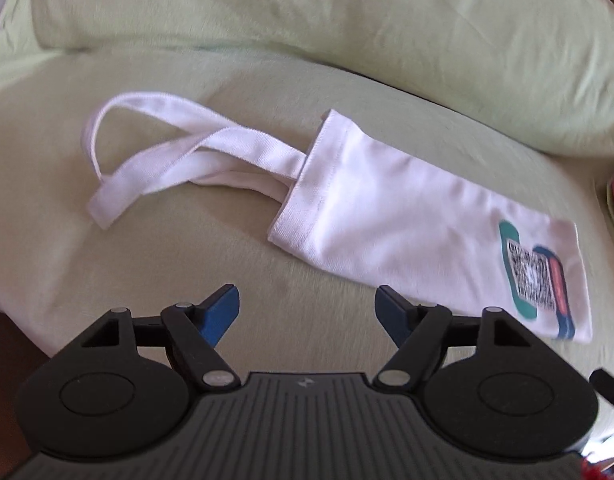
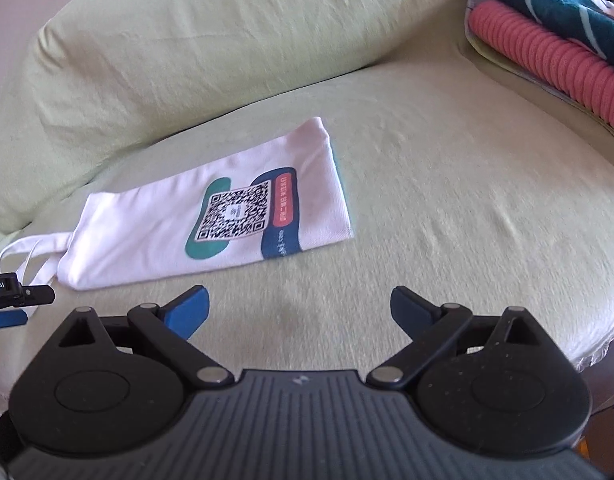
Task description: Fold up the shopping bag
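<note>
The shopping bag (image 1: 391, 216) lies flat on the green sofa seat (image 2: 447, 184), near both grippers but touching neither. Its body is already a narrow strip, with the QR print (image 2: 237, 216) cut off at the long edges, which suggests it is folded lengthwise. The handles (image 1: 167, 156) trail loose off the mouth end, crossed and untucked. The strip is still at full length, so a crosswise fold and handle tuck look outstanding if a compact packet is wanted; if lengthwise alone counts, it is close to finished. The pictures do not settle which.

The left gripper (image 1: 307, 312) is released, jaws wide apart, holding nothing. The right gripper (image 2: 299, 312) is likewise spread wide and empty. Stacked towels (image 2: 547, 40) sit at the right, well apart from the bag.
</note>
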A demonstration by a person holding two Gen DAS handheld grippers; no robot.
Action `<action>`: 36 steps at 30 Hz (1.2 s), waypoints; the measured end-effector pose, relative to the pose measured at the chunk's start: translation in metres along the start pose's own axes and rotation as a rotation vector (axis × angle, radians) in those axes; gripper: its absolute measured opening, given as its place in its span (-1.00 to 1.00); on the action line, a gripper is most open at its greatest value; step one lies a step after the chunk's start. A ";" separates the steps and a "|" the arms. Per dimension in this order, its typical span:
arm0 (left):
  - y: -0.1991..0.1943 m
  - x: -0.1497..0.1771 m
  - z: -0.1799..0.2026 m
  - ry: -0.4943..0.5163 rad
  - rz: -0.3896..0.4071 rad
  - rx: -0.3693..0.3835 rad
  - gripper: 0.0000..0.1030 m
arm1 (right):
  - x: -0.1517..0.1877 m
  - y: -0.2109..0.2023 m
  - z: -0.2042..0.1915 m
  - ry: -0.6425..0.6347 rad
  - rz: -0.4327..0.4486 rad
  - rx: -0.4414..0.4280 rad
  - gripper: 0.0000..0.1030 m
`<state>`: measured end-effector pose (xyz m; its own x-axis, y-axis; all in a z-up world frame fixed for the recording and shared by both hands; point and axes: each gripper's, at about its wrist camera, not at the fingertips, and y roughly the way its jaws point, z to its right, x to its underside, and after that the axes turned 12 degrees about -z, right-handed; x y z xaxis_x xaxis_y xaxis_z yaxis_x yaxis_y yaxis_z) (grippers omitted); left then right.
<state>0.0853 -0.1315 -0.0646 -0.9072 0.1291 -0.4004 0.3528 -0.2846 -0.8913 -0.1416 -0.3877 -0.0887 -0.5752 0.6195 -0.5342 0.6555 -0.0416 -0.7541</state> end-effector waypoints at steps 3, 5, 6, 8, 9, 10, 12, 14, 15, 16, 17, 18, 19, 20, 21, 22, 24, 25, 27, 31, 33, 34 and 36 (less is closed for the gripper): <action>0.015 -0.009 -0.013 -0.109 -0.022 0.085 0.46 | -0.011 0.008 0.004 0.008 0.015 0.008 0.86; 0.026 -0.013 -0.021 -0.184 -0.027 0.144 0.46 | -0.020 0.014 0.008 0.014 0.021 0.012 0.86; 0.029 -0.014 -0.023 -0.202 -0.027 0.157 0.46 | -0.023 0.016 0.010 0.014 0.023 0.015 0.86; 0.037 -0.016 -0.027 -0.240 -0.030 0.188 0.41 | -0.029 0.019 0.012 0.006 0.031 0.021 0.86; 0.042 -0.017 -0.030 -0.259 -0.028 0.202 0.40 | -0.032 0.022 0.014 -0.004 0.038 0.026 0.85; 0.045 -0.018 -0.031 -0.271 -0.017 0.206 0.36 | -0.036 0.024 0.015 -0.013 0.045 0.032 0.84; 0.047 -0.020 -0.029 -0.263 0.015 0.198 0.08 | -0.042 0.027 0.015 -0.042 0.056 0.039 0.79; 0.050 -0.023 -0.027 -0.245 0.027 0.180 -0.17 | -0.053 0.032 0.016 -0.093 0.073 0.045 0.55; 0.051 -0.023 -0.027 -0.237 0.042 0.171 -0.22 | -0.059 0.036 0.016 -0.119 0.073 0.035 0.44; 0.052 -0.023 -0.028 -0.232 0.052 0.167 -0.27 | -0.065 0.042 0.016 -0.143 0.063 0.031 0.22; 0.053 -0.023 -0.029 -0.230 0.055 0.172 -0.30 | -0.072 0.049 0.016 -0.165 0.051 0.029 0.11; 0.053 -0.024 -0.031 -0.227 0.058 0.179 -0.31 | -0.078 0.057 0.017 -0.174 0.024 0.028 0.06; 0.053 -0.024 -0.032 -0.224 0.061 0.186 -0.33 | -0.082 0.065 0.019 -0.165 0.000 0.020 -0.18; 0.054 -0.026 -0.033 -0.214 0.065 0.189 -0.34 | -0.085 0.072 0.021 -0.152 -0.022 0.009 -0.38; 0.055 -0.030 -0.033 -0.193 0.068 0.185 -0.35 | -0.086 0.075 0.022 -0.141 -0.027 0.000 -0.38; 0.056 -0.034 -0.033 -0.173 0.071 0.181 -0.36 | -0.085 0.075 0.022 -0.129 -0.028 -0.007 -0.38; 0.060 -0.048 -0.031 -0.121 0.082 0.162 -0.36 | -0.084 0.075 0.021 -0.105 -0.029 -0.022 -0.40; 0.065 -0.059 -0.029 -0.087 0.091 0.147 -0.37 | -0.083 0.075 0.019 -0.093 -0.035 -0.035 -0.40; 0.073 -0.081 -0.023 -0.023 0.108 0.119 -0.38 | -0.080 0.073 0.015 -0.067 -0.052 -0.065 -0.41; 0.092 -0.133 -0.005 0.119 0.157 0.065 -0.36 | -0.074 0.075 0.000 -0.068 -0.084 -0.112 -0.41; 0.100 -0.152 0.006 0.170 0.157 0.045 -0.34 | -0.072 0.076 -0.006 -0.087 -0.099 -0.135 -0.40; 0.102 -0.161 0.012 0.194 0.155 0.037 -0.30 | -0.073 0.075 -0.006 -0.110 -0.094 -0.131 -0.31; 0.099 -0.164 0.021 0.250 0.143 0.007 -0.23 | -0.075 0.069 -0.003 -0.164 -0.076 -0.114 -0.24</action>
<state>0.2643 -0.2008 -0.0831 -0.7634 0.3168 -0.5629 0.4711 -0.3233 -0.8207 -0.0513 -0.4343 -0.0996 -0.6913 0.4811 -0.5391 0.6525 0.0951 -0.7518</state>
